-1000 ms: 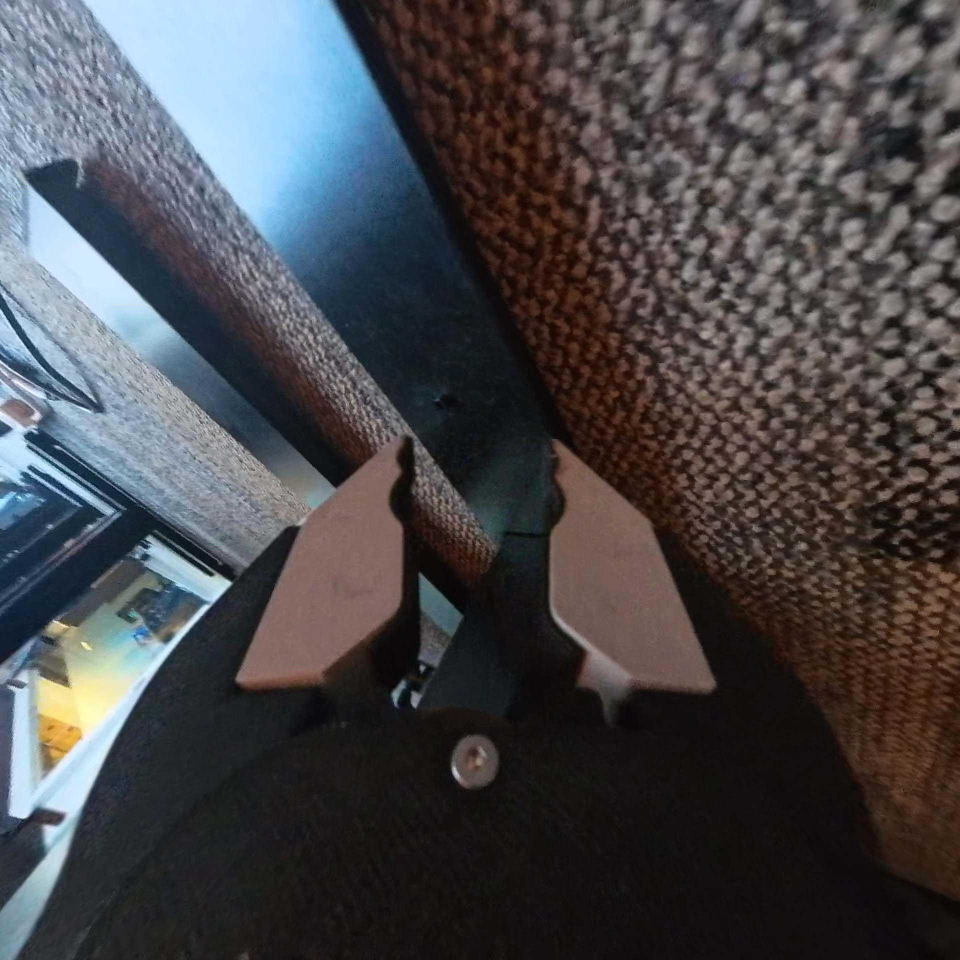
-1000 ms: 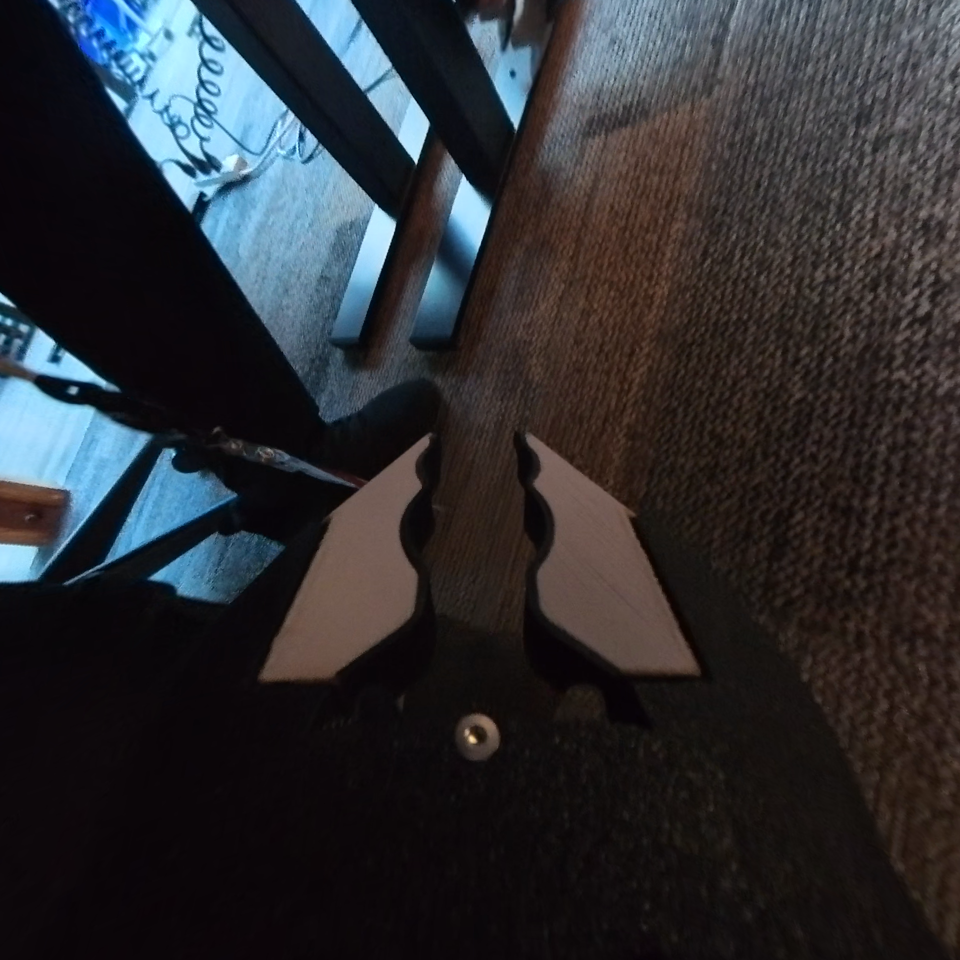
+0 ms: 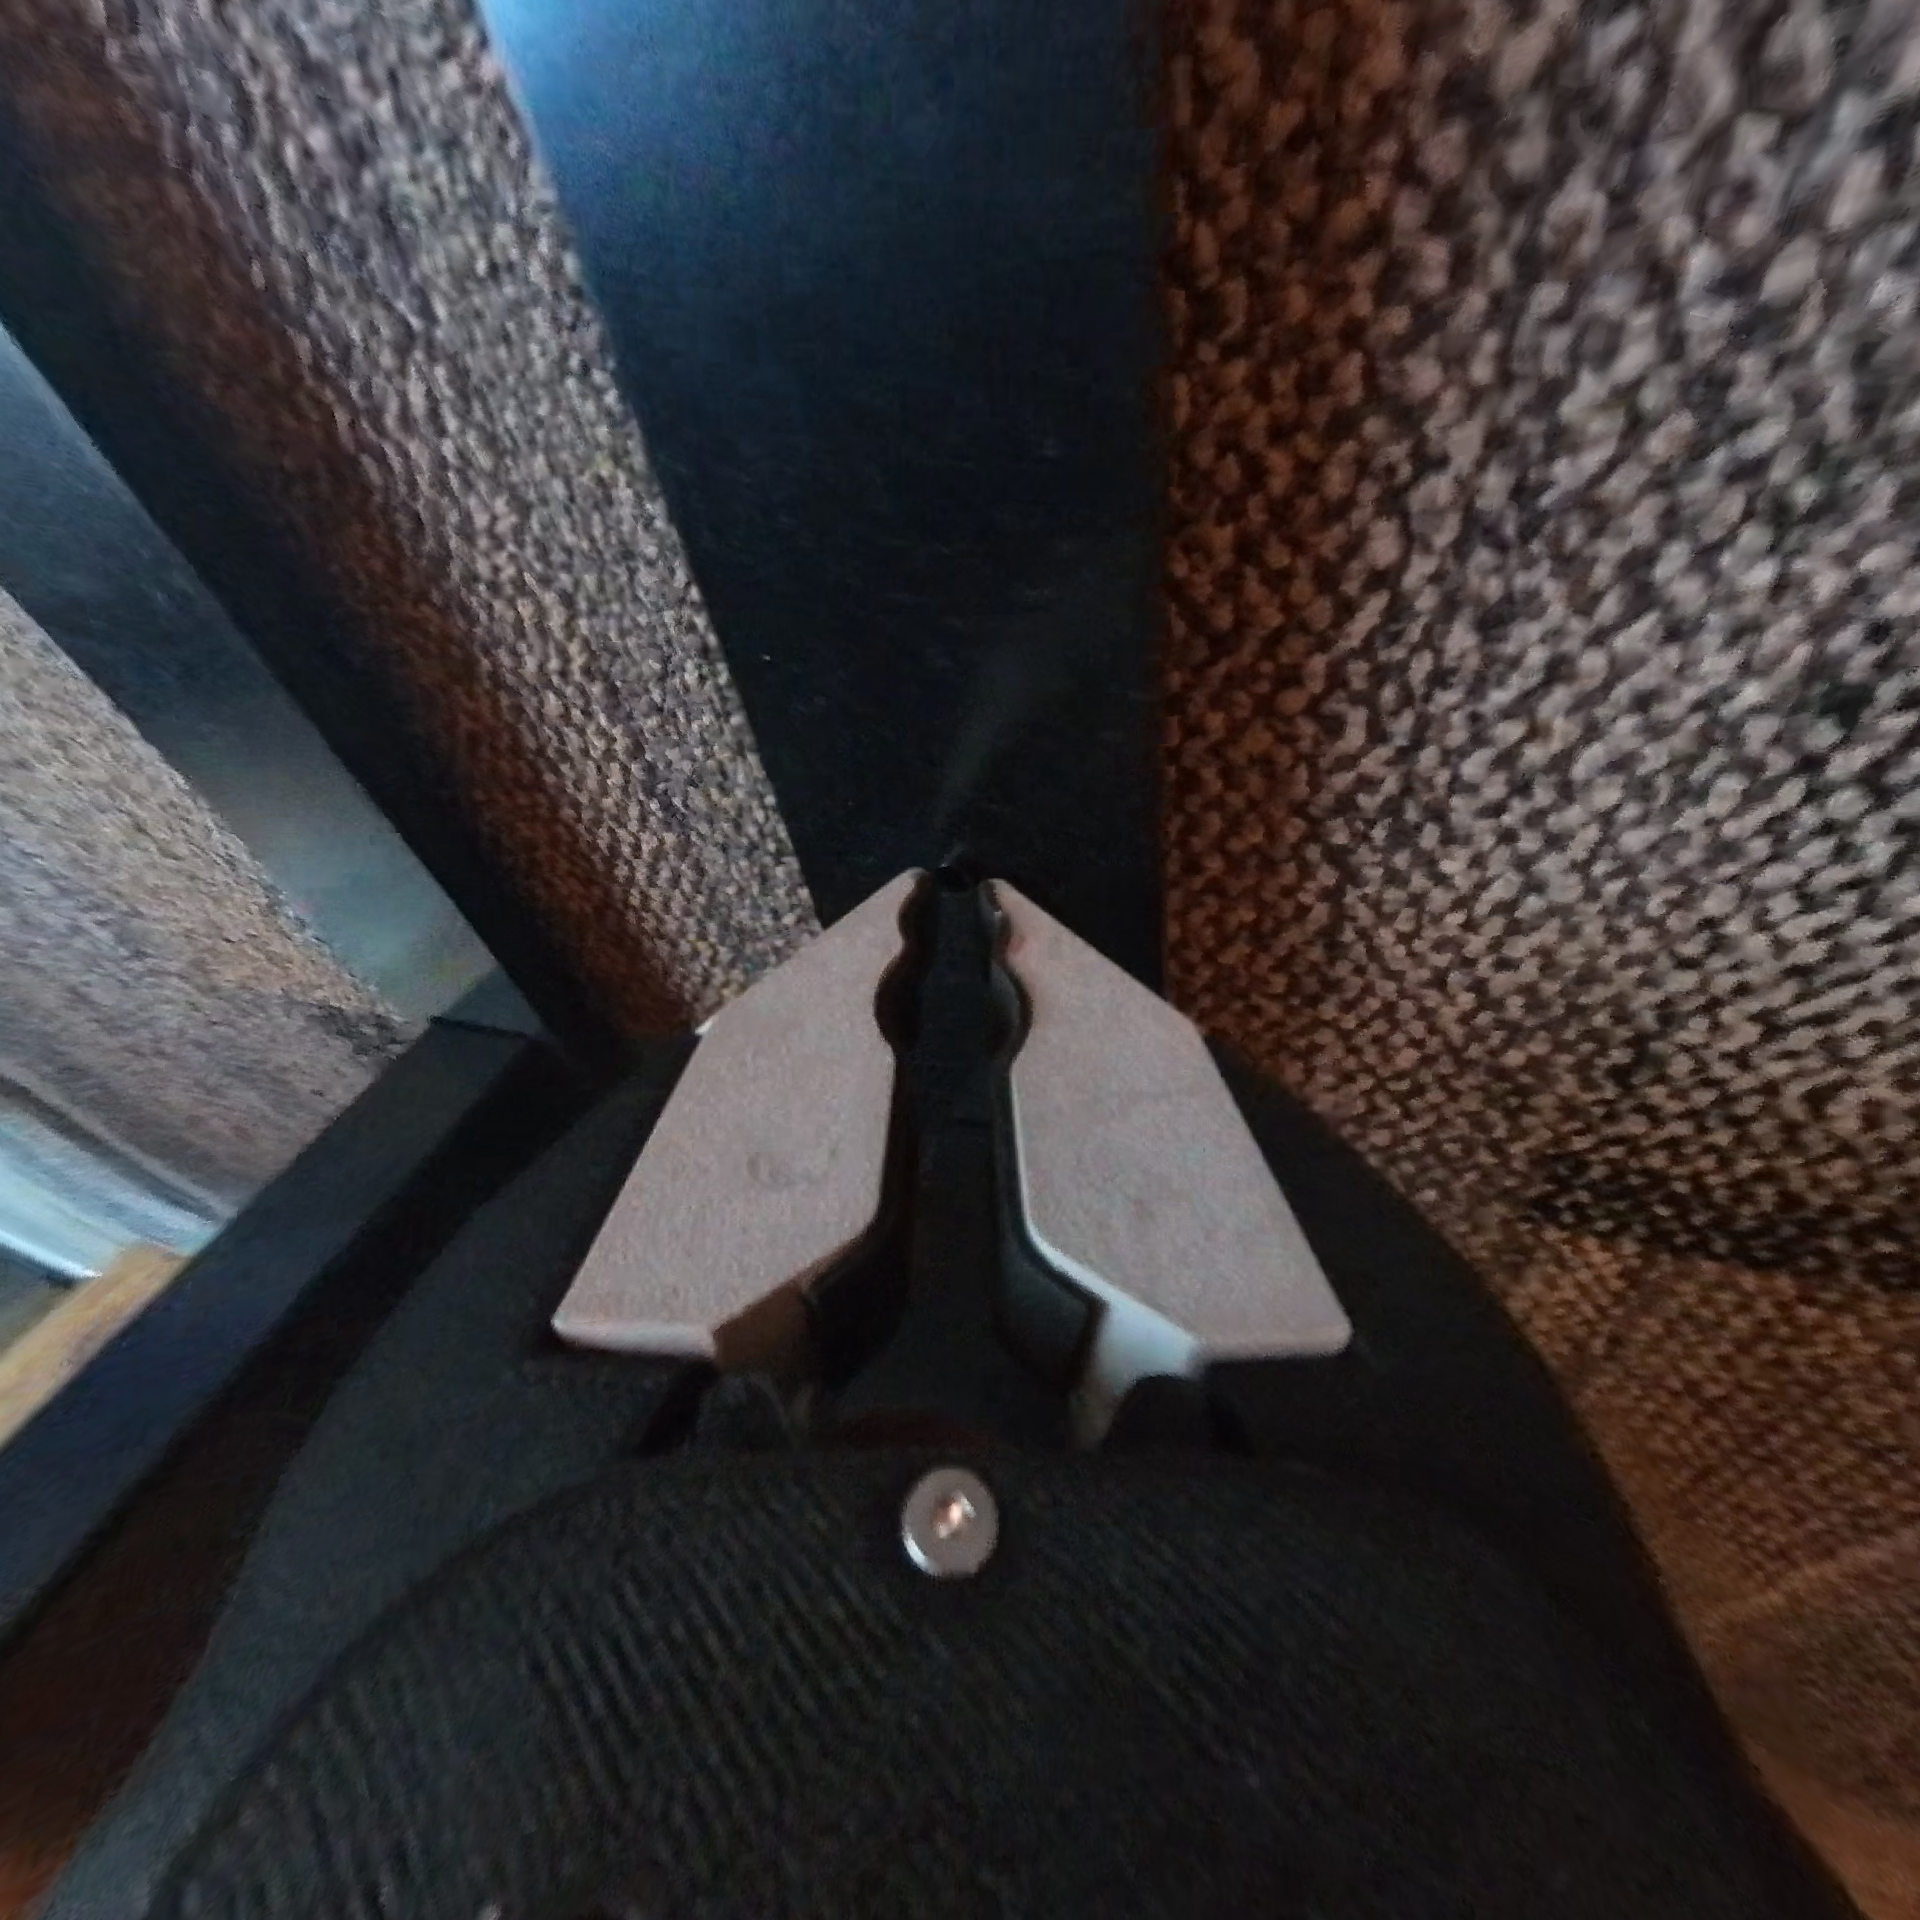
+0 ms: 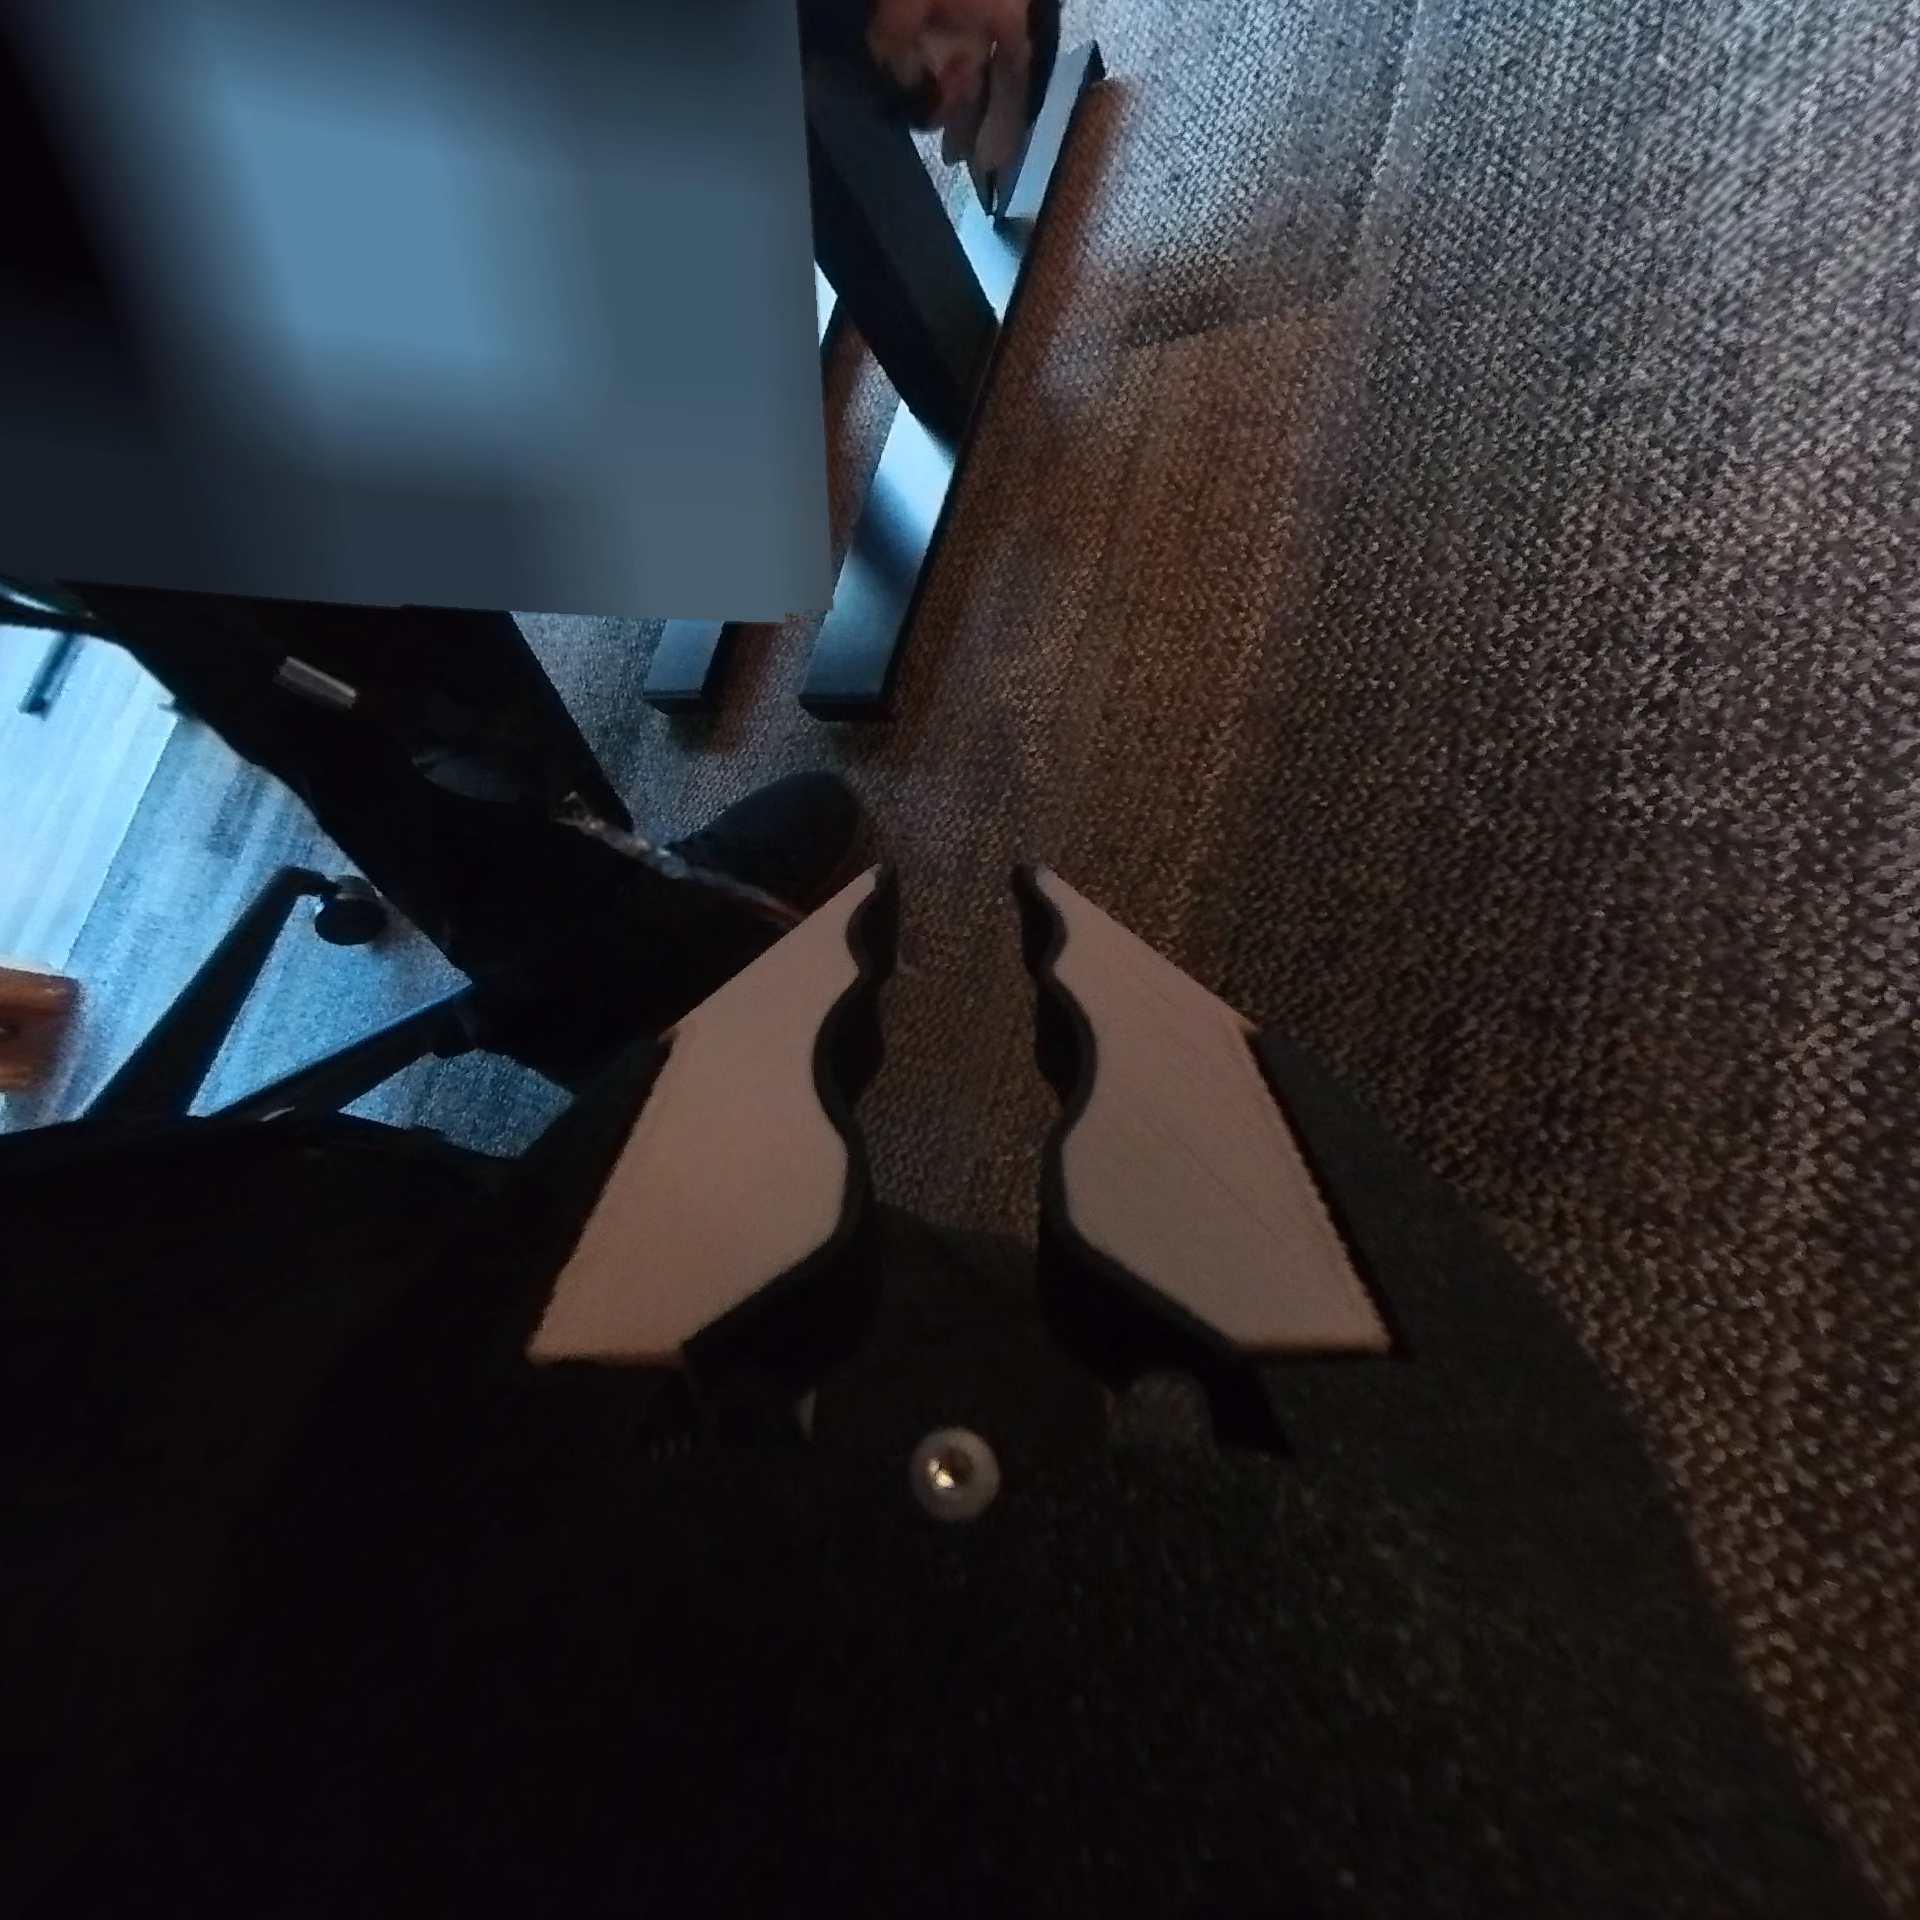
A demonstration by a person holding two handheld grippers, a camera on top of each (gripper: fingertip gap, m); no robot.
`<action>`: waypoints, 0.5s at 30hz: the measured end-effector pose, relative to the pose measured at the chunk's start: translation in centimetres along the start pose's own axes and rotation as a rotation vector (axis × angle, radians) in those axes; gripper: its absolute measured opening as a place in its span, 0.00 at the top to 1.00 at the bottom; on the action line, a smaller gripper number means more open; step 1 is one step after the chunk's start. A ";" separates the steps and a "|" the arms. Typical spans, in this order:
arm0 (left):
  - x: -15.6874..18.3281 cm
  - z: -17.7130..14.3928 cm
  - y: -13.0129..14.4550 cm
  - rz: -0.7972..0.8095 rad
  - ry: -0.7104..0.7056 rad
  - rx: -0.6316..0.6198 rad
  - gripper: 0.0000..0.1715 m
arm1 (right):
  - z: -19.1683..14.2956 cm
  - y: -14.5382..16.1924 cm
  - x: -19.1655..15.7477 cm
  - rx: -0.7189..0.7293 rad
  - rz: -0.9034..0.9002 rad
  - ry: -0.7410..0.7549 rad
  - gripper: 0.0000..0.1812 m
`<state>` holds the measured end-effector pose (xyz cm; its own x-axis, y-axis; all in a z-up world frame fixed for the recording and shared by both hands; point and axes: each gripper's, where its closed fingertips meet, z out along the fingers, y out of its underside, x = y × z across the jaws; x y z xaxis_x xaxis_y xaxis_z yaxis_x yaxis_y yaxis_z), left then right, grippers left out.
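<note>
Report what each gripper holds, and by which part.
Nothing is held. The left gripper has its jaws nearly shut, nothing visible between them, over a dark bar. The right gripper is open above carpet.

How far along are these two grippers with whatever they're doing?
Done: nothing shows as finished. In hand: the left gripper is closed with nothing visible in it, tips pointing at a dark flat bar flanked by speckled brown-grey carpet. The right gripper is open and empty above the carpet, near a black shoe. Left: the pictures do not tell.
</note>
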<state>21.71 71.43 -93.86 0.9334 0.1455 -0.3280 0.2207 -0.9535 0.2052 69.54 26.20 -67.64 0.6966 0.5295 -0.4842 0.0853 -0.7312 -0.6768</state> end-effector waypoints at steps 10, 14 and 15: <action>1.8 -0.7 -0.9 -0.061 0.170 0.050 0.64 | -0.7 -0.2 0.0 0.008 -0.001 0.007 0.89; 5.4 -2.2 -1.2 0.030 0.324 0.098 0.64 | -0.7 -0.2 0.0 0.016 0.020 0.004 0.89; 6.3 -2.8 -1.3 0.053 0.364 0.123 0.61 | -0.8 -0.4 -0.2 0.027 0.031 -0.005 0.89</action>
<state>28.13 74.32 -93.65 0.9869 0.1577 0.0337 0.1540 -0.9837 0.0933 69.94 25.98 -66.80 0.6950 0.5090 -0.5078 0.0445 -0.7354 -0.6762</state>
